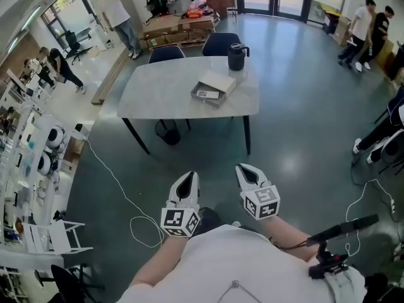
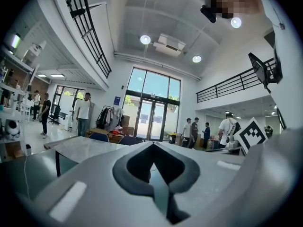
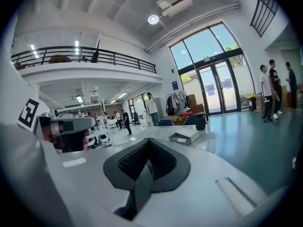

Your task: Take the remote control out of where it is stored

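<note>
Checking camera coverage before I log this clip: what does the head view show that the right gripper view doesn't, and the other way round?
Head view only: the white cable trailing across the floor, and the right gripper seen from above, short of the grey table.

Right gripper view only: the balcony railing, the ceiling lights, and the right gripper's jaws pressed together with nothing between them.

Both: the table, the open box on it, the black jug behind the box, and the left gripper.
</note>
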